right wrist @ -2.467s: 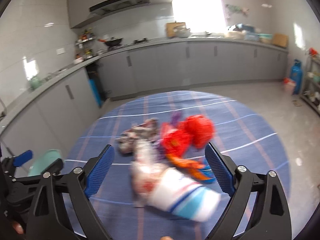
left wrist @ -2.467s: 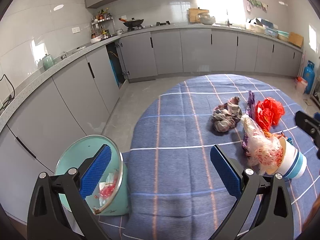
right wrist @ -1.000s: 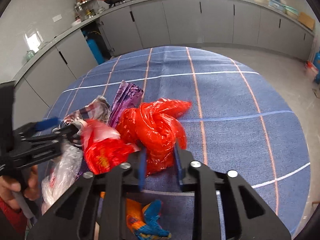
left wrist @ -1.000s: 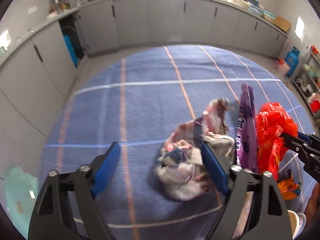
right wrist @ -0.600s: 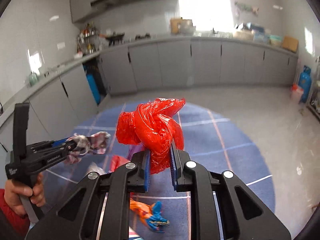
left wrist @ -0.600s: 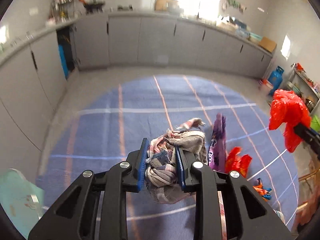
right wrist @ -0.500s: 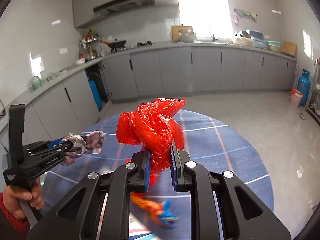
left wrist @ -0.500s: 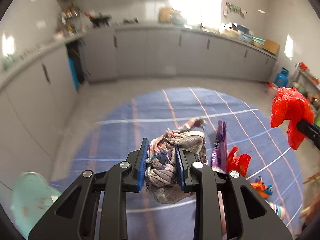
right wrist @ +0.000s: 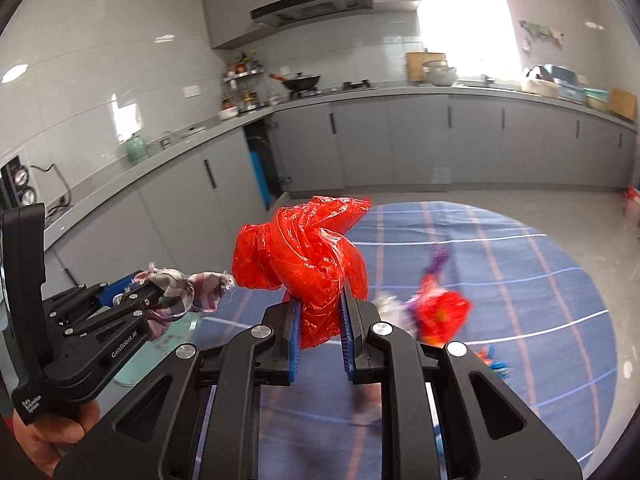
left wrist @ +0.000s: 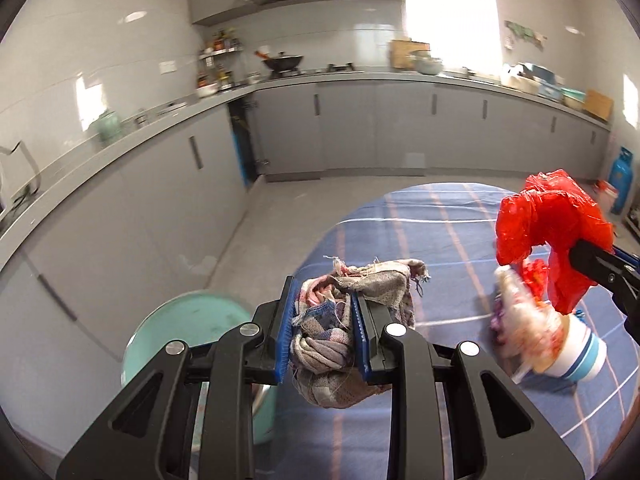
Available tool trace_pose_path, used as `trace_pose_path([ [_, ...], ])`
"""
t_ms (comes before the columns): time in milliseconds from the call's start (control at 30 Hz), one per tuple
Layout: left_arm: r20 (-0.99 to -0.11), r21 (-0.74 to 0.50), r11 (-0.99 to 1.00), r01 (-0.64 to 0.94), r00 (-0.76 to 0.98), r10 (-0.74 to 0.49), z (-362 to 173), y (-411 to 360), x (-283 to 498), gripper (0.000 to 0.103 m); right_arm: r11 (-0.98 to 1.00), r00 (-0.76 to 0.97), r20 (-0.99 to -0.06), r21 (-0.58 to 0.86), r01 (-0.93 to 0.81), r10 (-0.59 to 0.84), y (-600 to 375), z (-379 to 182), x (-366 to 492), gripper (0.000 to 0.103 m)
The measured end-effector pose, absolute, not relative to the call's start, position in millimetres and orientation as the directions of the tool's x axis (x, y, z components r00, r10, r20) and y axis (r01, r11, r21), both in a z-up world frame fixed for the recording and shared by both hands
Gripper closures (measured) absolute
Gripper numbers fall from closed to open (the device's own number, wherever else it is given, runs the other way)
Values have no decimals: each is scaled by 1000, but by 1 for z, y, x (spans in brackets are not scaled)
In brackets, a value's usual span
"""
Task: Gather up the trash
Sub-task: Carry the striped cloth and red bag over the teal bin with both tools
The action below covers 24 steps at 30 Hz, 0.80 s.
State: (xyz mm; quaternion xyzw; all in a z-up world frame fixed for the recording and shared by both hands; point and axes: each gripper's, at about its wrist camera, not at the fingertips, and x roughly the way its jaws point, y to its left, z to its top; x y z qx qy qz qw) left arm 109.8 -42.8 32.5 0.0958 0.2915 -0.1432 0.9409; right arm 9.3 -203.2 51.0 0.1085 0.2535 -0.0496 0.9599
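Frayed woven cloth rag [left wrist: 344, 320], crinkled glossy red plastic bag [right wrist: 304, 264], matt blue checked tablecloth [left wrist: 400, 232], smooth glossy wall tiles [right wrist: 120, 60].

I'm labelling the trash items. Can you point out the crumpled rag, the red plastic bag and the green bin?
crumpled rag [left wrist: 324, 332]: left wrist view, bunched middle between the pads.
red plastic bag [right wrist: 308, 264]: right wrist view, knotted bulge above the pads.
green bin [left wrist: 188, 320]: left wrist view, inside of its rim.

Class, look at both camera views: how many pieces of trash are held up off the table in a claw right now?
2. A bundled checked rag is clamped in the left claw; a crumpled red plastic bag is clamped in the right claw. More trash lies on the table, blurred.
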Motion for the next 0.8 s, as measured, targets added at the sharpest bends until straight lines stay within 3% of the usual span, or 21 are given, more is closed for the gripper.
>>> trace_pose_path([
  [800,-608,27,993,115,790,-75,11,98,127,77,988,807,-581,154,-13,102,-61,23,65,86],
])
